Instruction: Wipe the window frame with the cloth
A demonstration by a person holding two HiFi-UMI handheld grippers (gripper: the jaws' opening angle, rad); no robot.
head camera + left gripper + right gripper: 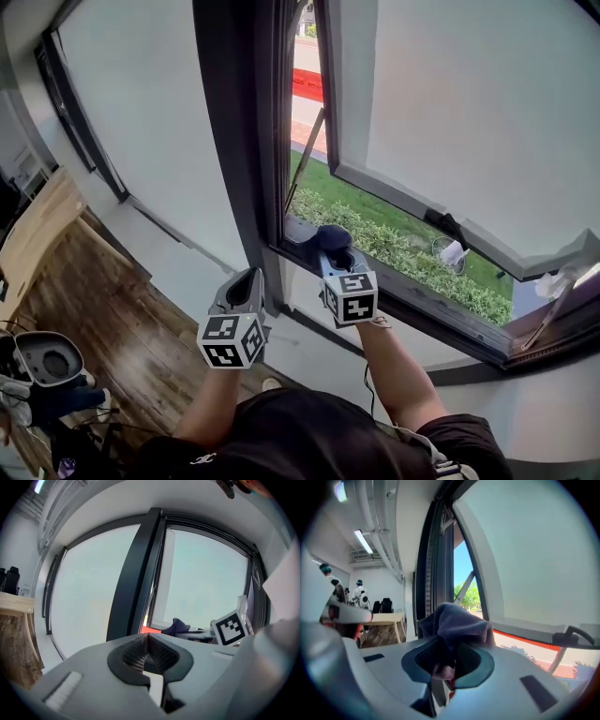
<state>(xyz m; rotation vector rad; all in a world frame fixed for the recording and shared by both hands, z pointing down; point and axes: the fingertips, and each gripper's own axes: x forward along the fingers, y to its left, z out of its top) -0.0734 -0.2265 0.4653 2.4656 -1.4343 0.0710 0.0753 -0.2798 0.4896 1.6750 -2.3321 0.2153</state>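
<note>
Both grippers are up by the window. The right gripper (448,659) is clamped on the cloth (457,619), a dark blue-grey rag. One end is pinched btwn the jaws and the rest bunches out past the tips in a loose lump. In the head view that lump sits at the lower L corner of the opening, right by the bottom rail of the window frame (424,302) and next to the dark vertical post (232,141). Can't tell if the rag actually touches the rail.

The left gripper (147,637) has its jaws pressed together w/ nothing btwn them. It hangs lower and further L than the other, in front of the post and pointing up toward the glass, not touching the frame. Its own view shows the rag and the other gripper's marker cube (229,627) off to the R.

The sash (450,122) is swung outward, hinged at top, w/ a black handle (448,225) on its lower edge and a stay arm (307,141) at the L side. Through the gap: hedge (403,253), grass, a red strip further out. White scraps lie on the outer ledge at far R; can't tell what they are.

Indoors: wood floor (112,328) below, and a light wooden bench (37,225) at L. The right gripper view also shows a bench, black chairs and people standing in the bkgd, plus a ceiling strip light (363,541).
</note>
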